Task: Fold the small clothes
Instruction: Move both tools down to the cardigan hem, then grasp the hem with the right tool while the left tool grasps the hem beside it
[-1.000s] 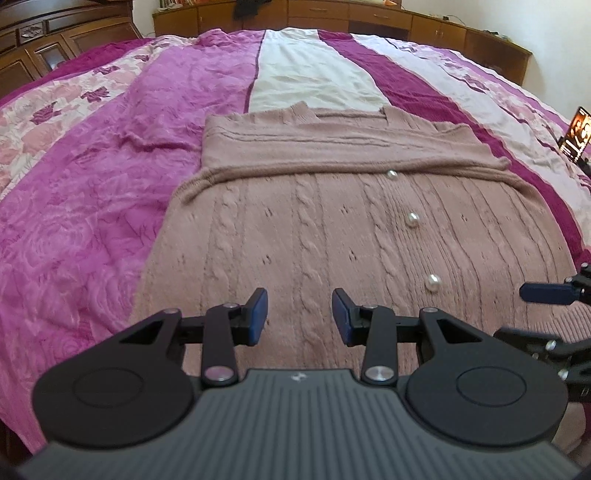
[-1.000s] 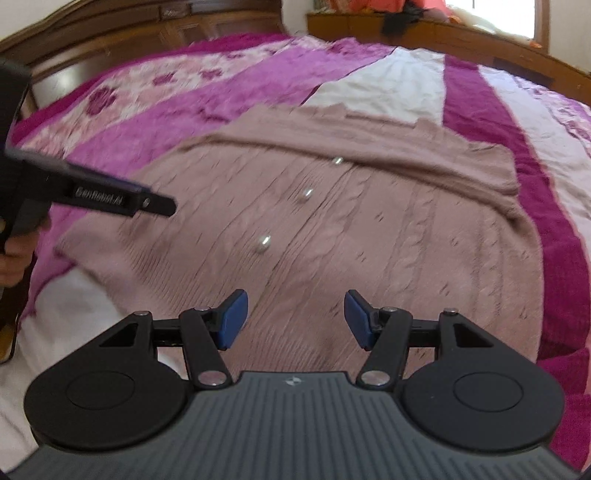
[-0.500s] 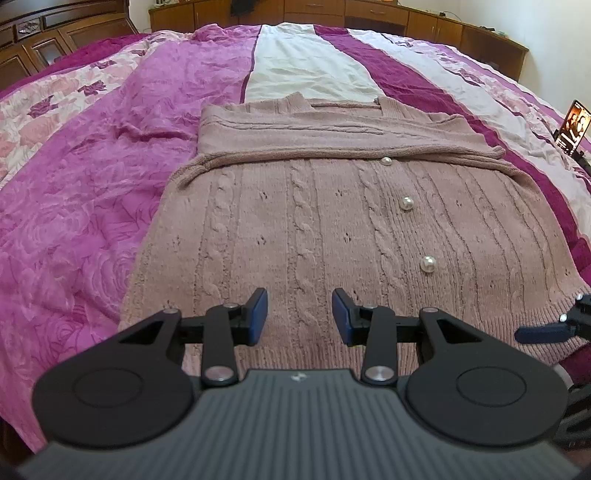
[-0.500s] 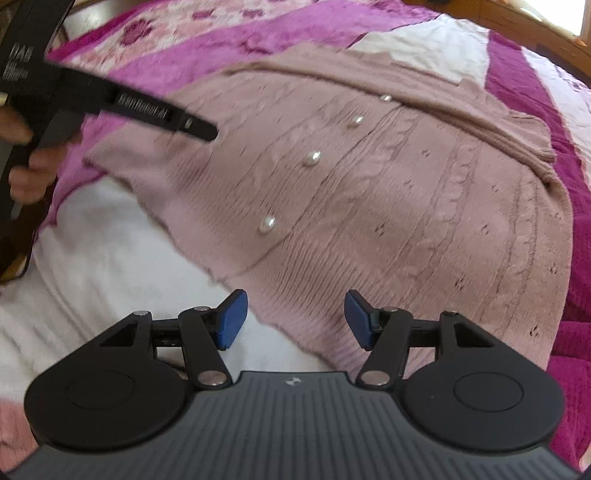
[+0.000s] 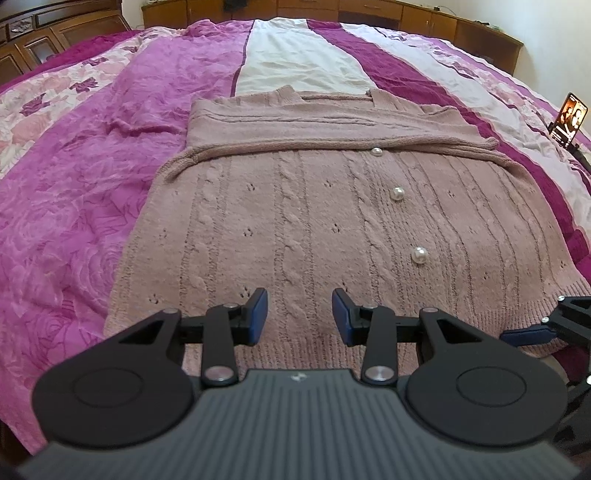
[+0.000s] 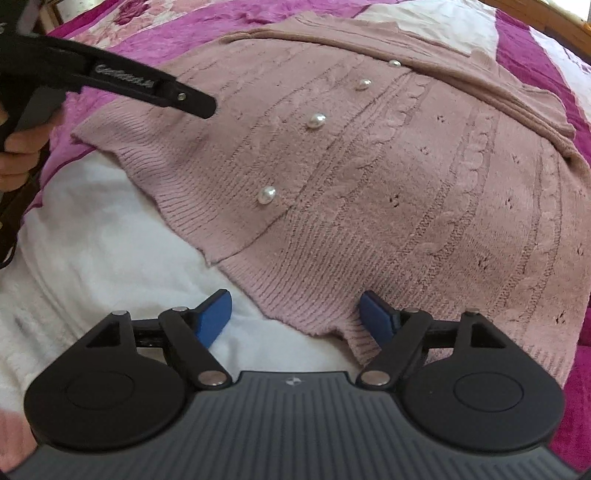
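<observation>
A dusty-pink cable-knit cardigan (image 5: 314,206) with pearl buttons (image 5: 397,193) lies flat on the bed, sleeves folded across its upper part. My left gripper (image 5: 299,316) hovers open over the ribbed hem near its left half, nothing between the pads. In the right wrist view the same cardigan (image 6: 406,166) fills the frame; my right gripper (image 6: 297,314) is open with the hem's lower edge lying between its blue pads (image 6: 375,315). The left gripper's finger (image 6: 147,88) reaches in from the upper left, held by a hand (image 6: 22,147).
The bed carries a magenta, pink and white striped bedspread (image 5: 74,192). White fabric (image 6: 92,243) lies under the hem's near edge. Wooden cabinets (image 5: 424,18) line the far wall. A phone (image 5: 569,120) stands at the right edge of the bed.
Both grippers have drawn back toward the cardigan's hem and lower. The right gripper now straddles the hem edge. Both stayed open.
</observation>
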`<state>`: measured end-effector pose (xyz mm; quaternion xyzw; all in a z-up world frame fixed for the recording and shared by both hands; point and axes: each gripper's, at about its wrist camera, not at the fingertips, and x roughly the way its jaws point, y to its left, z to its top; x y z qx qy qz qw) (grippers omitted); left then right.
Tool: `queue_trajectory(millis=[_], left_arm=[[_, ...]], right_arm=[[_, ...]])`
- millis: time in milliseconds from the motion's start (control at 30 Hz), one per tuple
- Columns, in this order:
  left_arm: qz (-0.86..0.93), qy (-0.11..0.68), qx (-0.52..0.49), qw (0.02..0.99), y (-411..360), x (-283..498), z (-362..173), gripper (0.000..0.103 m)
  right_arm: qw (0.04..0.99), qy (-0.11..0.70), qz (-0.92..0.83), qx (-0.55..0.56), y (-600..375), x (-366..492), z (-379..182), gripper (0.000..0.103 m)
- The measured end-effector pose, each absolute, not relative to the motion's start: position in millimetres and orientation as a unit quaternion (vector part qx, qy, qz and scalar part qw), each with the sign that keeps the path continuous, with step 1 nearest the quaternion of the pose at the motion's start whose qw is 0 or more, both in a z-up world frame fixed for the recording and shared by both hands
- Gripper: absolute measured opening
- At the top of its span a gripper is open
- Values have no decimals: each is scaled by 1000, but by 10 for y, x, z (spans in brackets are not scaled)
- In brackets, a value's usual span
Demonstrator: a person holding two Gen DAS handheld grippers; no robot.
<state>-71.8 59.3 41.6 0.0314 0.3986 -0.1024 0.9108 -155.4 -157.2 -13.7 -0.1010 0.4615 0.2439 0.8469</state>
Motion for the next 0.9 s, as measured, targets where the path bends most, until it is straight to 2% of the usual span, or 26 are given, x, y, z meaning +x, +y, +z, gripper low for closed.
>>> queue_trajectory(millis=[167,233,300,467,567,667,733,900], left_arm=[[-108,399,35,910,571,-734,408,40],[-108,400,35,910,565,-744,412,40],[-110,399,37,910,564,-759,422,40],[-114,401,36,908,576,-771,417,40],[-125,404,36,905,566,-770,415,40],[-139,405,46,903,521,-801,409,43],[-147,404,53,901,488,-832,402,62],[-182,395,78,897,380,-927,391,66]], right_arm=[[854,461,213,-113,-1489,-1488,-242,81],[858,460,196,-118,-1457,-1455,-277,78],[864,454,179,-126,-1439,-1443,-291,68],[879,436,156,-114,-1503,-1423,-243,25],[888,422,157,-93,-1562,-1441,-184,11],[901,400,153,-75,-1603,-1449,-88,9],[908,386,149,-65,-1634,-1450,-24,9],[920,362,145,-35,-1725,-1431,105,9]])
